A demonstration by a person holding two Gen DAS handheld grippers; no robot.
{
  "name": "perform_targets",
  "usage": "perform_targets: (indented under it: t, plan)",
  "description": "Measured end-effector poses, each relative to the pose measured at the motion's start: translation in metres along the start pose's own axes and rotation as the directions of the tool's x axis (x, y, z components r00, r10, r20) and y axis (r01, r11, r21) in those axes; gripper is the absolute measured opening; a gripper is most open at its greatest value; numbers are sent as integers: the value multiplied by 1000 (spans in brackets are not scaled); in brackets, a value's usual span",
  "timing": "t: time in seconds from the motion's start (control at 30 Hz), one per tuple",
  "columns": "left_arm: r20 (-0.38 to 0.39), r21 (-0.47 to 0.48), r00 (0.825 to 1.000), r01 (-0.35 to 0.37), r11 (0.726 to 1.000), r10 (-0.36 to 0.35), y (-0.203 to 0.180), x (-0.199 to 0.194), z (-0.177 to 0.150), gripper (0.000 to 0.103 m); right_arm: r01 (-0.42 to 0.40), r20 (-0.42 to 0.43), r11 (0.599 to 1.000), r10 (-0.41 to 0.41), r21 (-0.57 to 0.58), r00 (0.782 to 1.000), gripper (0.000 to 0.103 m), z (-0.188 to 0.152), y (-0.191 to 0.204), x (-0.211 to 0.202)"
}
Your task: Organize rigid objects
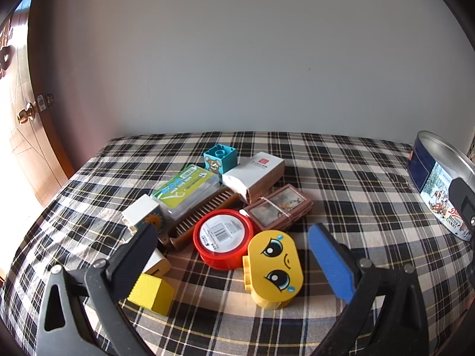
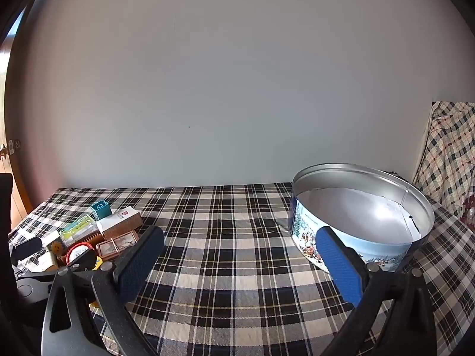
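Claws spread wide over a black, white and tan plaid cloth covering the surface [image 1: 341, 172], each gripping nothing. The left claw [image 1: 234, 264] hangs just above a cluster of small rigid things. Between its fingers lies a yellow oval toy brick with a teary cartoon face [image 1: 274, 268], and touching that brick on its far left side sits a round red plastic tub with a white barcode label [image 1: 222, 237]. Beyond the tub, a brown comb [image 1: 202, 216] lies under the edge of a clear case with a green label [image 1: 187, 191]; past these stand a teal toy block with a bear picture [image 1: 220, 157] and a white and tan carton [image 1: 253, 175] tipped on its side. A stack of brown-framed cards bound with a rubber band [image 1: 279, 209] rests ahead of the claw, slightly right. By the left finger sit a yellow foam cube [image 1: 151, 293] and a white block with a sun print [image 1: 142, 213].

The right claw [image 2: 240, 262] hovers over bare cloth, well apart from the cluster, which sits off to its left. Ahead on its right stands a round blue metal cookie tin with a winter scene [image 2: 356, 207], lid off, silver inside, with a pale liner on the bottom. The claw's blue-padded right finger [image 2: 338, 264] overlaps the tin's near wall in view; contact cannot be told.
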State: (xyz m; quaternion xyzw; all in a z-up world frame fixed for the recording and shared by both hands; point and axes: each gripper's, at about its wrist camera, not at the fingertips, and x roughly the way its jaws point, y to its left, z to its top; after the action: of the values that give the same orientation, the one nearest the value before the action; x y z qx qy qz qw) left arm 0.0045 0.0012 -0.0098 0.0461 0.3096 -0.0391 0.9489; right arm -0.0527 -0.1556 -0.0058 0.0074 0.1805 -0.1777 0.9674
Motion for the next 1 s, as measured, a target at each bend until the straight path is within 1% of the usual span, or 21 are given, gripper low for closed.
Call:
perform_targets:
  t: [0.3, 0.33, 0.43, 0.47, 0.57, 0.67, 0.73, 0.8, 0.87, 0.93, 1.0]
  plan:
    - [-3, 1, 1000, -1, 1000, 1, 0, 1, 0, 103, -2, 2, 1000, 2, 4, 1000, 103, 0, 1, -6]
    - [-3, 3, 1000, -2, 1000, 2, 1, 2, 0, 103, -8, 7, 1000, 8, -1, 1000, 103, 0, -1, 3]
    - [-4, 3, 1000, -2, 1000, 2, 1, 2, -1, 103, -15, 8, 1000, 15, -2, 1000, 103, 1, -1, 4]
    - [-6, 1, 1000, -3, 1000, 3, 1, 2, 0, 103, -21, 10, 1000, 21, 0, 1000, 103, -1, -5, -2]
    - [-32, -28, 999, 10, 1000, -11, 8, 0, -3, 103, -40, 18, 999, 40, -1, 999, 103, -1, -3, -3]
    - [-76, -85, 997, 22, 996, -28, 26, -9, -12, 103, -61, 24, 998, 61, -11, 998, 103, -1, 1, -4]
    - [-91, -111, 995, 17, 994, -27, 42, -18, -19, 100, -87, 13, 996, 87, -19, 996, 102, -3, 4, -4]
    - [-80, -134, 997, -11, 991, 0, 65, -32, -28, 99, -108, -22, 994, 107, -29, 994, 102, -3, 6, -3]
    - [-73, -136, 997, -27, 990, 17, 80, -39, -34, 99, -143, -35, 989, 141, -39, 989, 101, -4, 11, -2]
    - [-91, -113, 996, -29, 993, 18, 93, -42, -40, 99, -190, -53, 981, 188, -40, 981, 97, -5, 17, 0]
    - [-120, -83, 992, -43, 996, 33, 101, -40, -45, 93, -225, -80, 973, 221, -45, 972, 87, -6, 18, 1]
